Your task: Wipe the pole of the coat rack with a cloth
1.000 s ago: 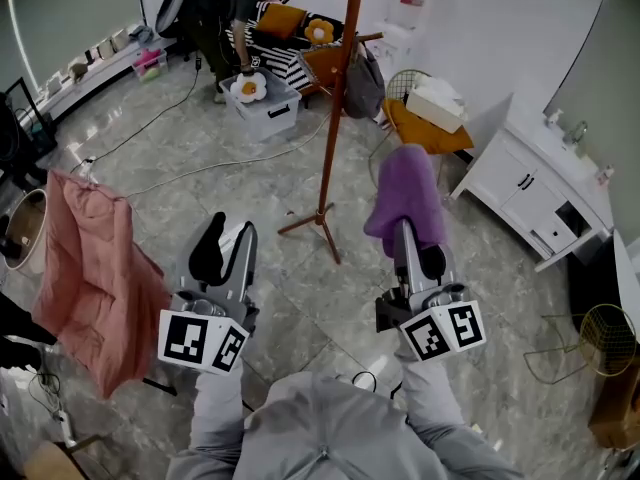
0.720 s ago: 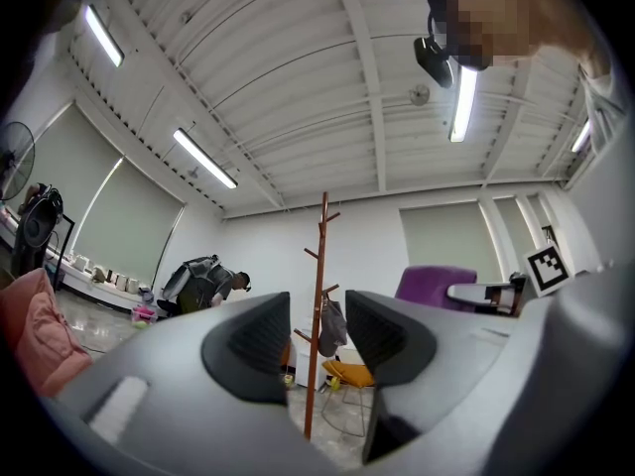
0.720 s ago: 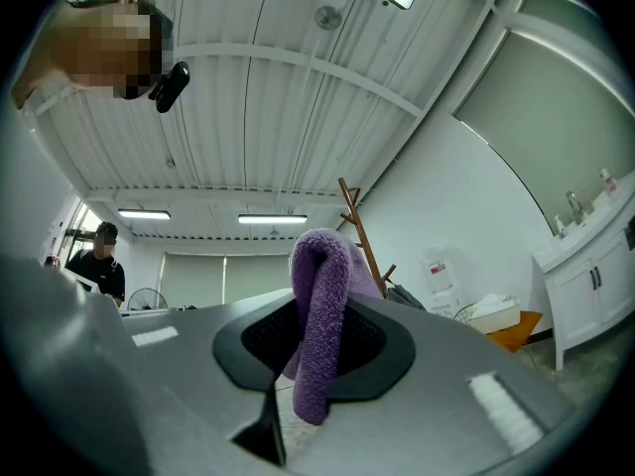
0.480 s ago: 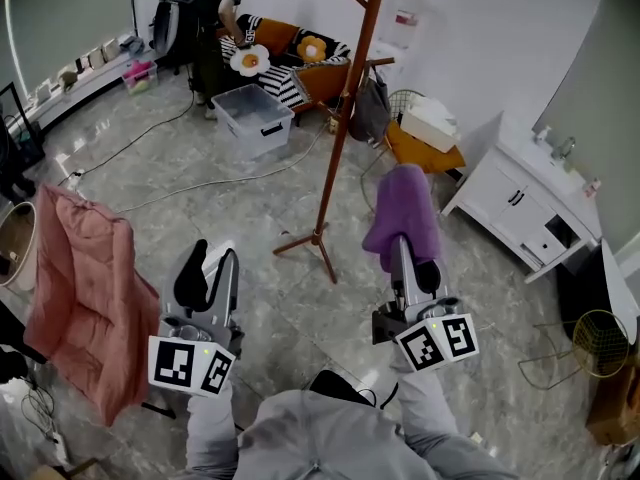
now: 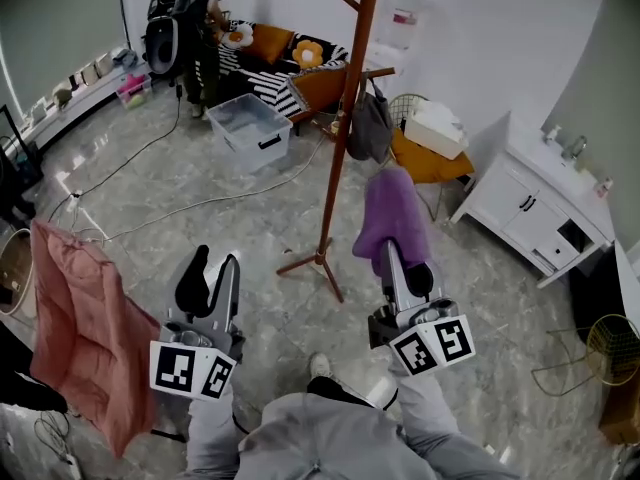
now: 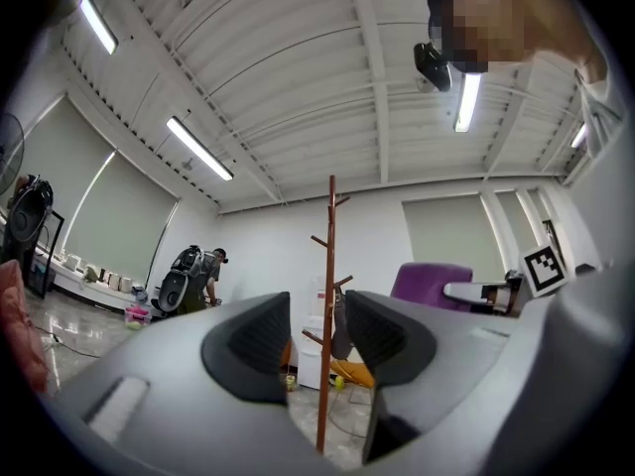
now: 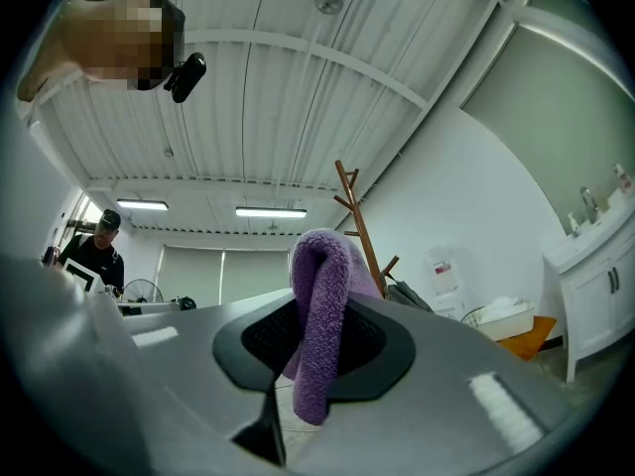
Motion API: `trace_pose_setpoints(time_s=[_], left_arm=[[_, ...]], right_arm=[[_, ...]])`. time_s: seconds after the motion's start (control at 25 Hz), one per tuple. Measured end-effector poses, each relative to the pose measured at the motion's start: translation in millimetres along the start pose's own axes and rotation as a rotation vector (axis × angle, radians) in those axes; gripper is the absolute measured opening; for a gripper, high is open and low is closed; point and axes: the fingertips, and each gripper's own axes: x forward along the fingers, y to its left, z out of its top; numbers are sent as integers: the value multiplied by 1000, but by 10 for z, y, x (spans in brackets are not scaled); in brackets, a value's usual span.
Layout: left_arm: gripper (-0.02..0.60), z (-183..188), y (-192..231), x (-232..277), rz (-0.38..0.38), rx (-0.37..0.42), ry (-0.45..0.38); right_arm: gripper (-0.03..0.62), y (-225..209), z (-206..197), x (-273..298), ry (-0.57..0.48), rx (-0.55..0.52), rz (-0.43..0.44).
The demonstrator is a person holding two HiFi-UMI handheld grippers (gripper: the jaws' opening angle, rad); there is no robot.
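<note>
A tall brown coat rack stands on the grey floor ahead of me, with a dark bag hanging from a peg. Its pole shows between the left jaws in the left gripper view and behind the cloth in the right gripper view, pole. My right gripper is shut on a purple cloth, which droops over the jaw tips, cloth. It sits just right of the pole, apart from it. My left gripper is open and holds nothing, left of the rack's feet.
A pink garment hangs at the left. A clear storage bin, a sofa with cushions and a person are behind the rack. A wire chair with an orange seat and a white cabinet stand at the right.
The view has shifted toward the rack. Both grippers stay in front of me, the right one still holding the cloth. The person at the back has moved away from the bin.
</note>
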Motion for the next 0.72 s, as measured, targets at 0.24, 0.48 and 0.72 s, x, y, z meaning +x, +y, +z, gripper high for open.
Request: trace_pose_setpoints(time_s=[0.24,0.48,0.72], left_arm=[[184,-128,61,868,-2,13,27],[184,-189,75,1512,-4,32,35],[184,-345,249,1926,-17,30,50]], right_arm=[[60,-578,-67,587,8,15,9],[60,-992,-41,1062,-6,10,27],[60,-1121,-117,1444,-20,-3,29]])
